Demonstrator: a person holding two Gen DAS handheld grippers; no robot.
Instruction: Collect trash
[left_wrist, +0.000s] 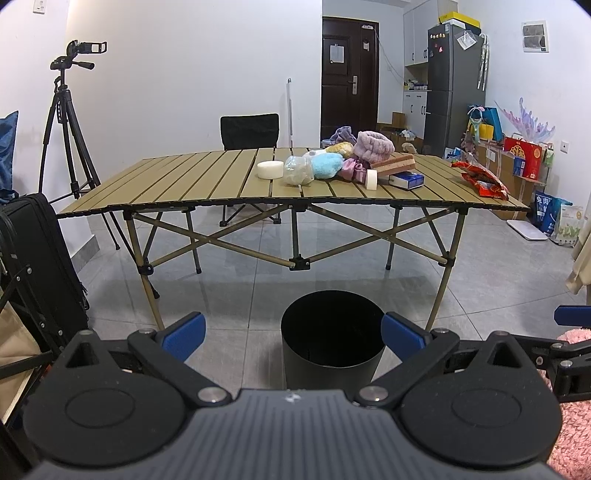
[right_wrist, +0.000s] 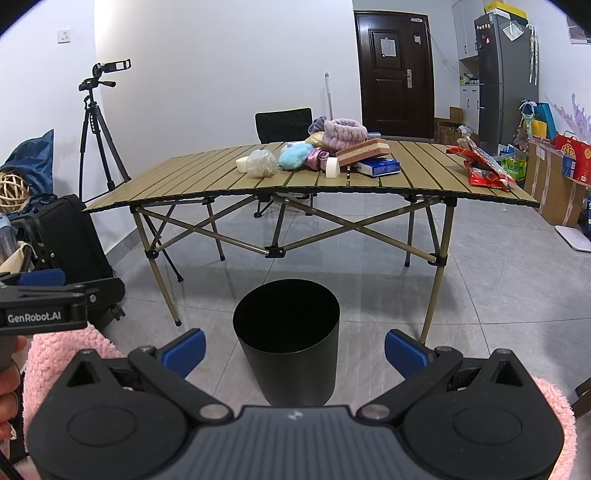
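Note:
A black round bin (left_wrist: 330, 338) stands on the floor in front of the folding table (left_wrist: 184, 184); it also shows in the right wrist view (right_wrist: 288, 336). On the table lie a red snack wrapper (left_wrist: 480, 179), a crumpled clear plastic bag (left_wrist: 298, 170), a white tape roll (left_wrist: 371, 180), a white round block (left_wrist: 270, 170), a blue box (left_wrist: 406, 180) and soft cloth items (left_wrist: 373, 146). My left gripper (left_wrist: 293, 332) is open and empty, low above the floor near the bin. My right gripper (right_wrist: 293, 347) is open and empty beside it.
A black chair (left_wrist: 249, 131) stands behind the table. A tripod with a camera (left_wrist: 68, 122) is at the left, with a black suitcase (left_wrist: 40, 266) below it. Boxes and bags (left_wrist: 524, 158) line the right wall by a fridge (left_wrist: 452, 85).

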